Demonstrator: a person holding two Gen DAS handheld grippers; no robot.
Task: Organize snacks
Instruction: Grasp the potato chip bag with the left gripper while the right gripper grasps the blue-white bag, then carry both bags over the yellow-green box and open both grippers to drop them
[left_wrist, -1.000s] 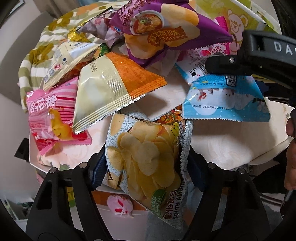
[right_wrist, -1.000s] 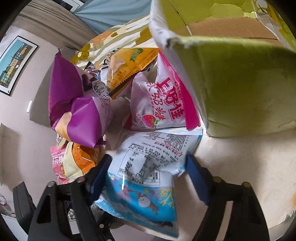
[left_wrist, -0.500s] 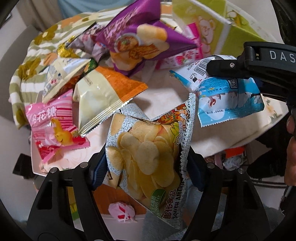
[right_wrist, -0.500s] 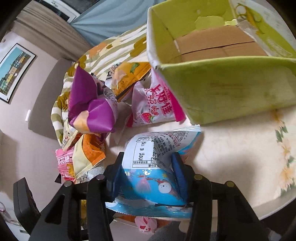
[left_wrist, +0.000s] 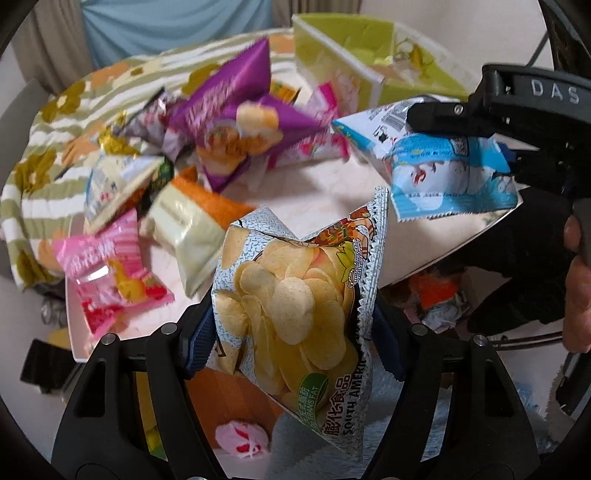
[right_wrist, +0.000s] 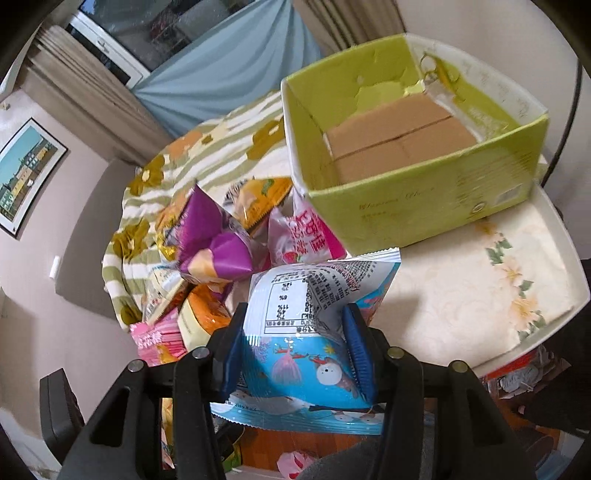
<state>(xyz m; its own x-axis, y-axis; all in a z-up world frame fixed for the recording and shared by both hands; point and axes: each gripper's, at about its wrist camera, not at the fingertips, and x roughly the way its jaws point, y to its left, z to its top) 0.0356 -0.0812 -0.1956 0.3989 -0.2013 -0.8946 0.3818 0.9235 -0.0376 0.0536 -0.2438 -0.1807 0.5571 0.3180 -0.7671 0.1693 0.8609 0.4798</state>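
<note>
Green box (right_wrist: 424, 206) empty — left tool (left_wrist: 291, 332) grips chip bag (left_wrist: 295, 295), right tool (right_wrist: 295, 343) blue packet (right_wrist: 306, 332); pile remains on tabletop (right_wrist: 461, 295).

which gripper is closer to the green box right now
Right. The right gripper, shut on the blue snack bag, sits just in front of the green box. The left gripper, holding the chip bag, is farther back.

Left gripper (left_wrist: 291, 325) and right gripper (right_wrist: 295, 350) clamped (both angled downward).
</note>
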